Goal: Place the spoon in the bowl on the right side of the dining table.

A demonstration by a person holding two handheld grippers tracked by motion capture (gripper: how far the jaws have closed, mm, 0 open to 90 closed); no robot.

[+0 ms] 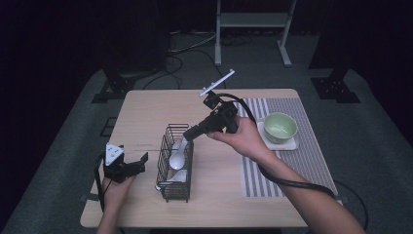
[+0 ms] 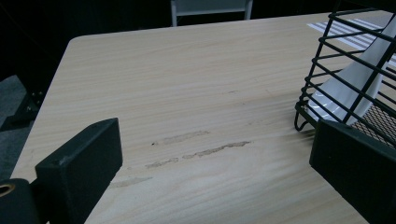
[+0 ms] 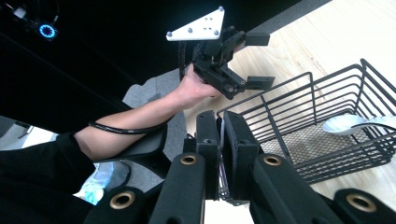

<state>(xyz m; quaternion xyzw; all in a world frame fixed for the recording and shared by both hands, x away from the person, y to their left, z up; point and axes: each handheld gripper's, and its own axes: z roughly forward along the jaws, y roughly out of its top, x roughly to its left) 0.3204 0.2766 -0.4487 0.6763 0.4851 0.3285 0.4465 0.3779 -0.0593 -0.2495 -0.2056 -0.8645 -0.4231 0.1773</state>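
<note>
My right gripper (image 1: 191, 132) reaches down over the far end of the black wire basket (image 1: 176, 163), its jaws pressed nearly together; in the right gripper view the pads (image 3: 236, 140) stand with only a thin sliver between them, and I cannot tell whether anything is pinched there. Just below and ahead of those tips, a white spoon (image 1: 178, 155) leans inside the basket, its handle rising toward the jaws, and a second white spoon (image 1: 176, 176) lies on the basket floor nearer me. My left gripper (image 1: 135, 162) hovers low over the wooden table (image 1: 146, 112), jaws spread wide with bare tabletop between them; the basket's near corner sits just beside its right finger (image 2: 355, 168). Well beyond my right hand (image 1: 243, 139), a green bowl (image 1: 280, 127) rests on a white coaster (image 1: 292, 144) set on a striped mat (image 1: 302, 161).
</note>
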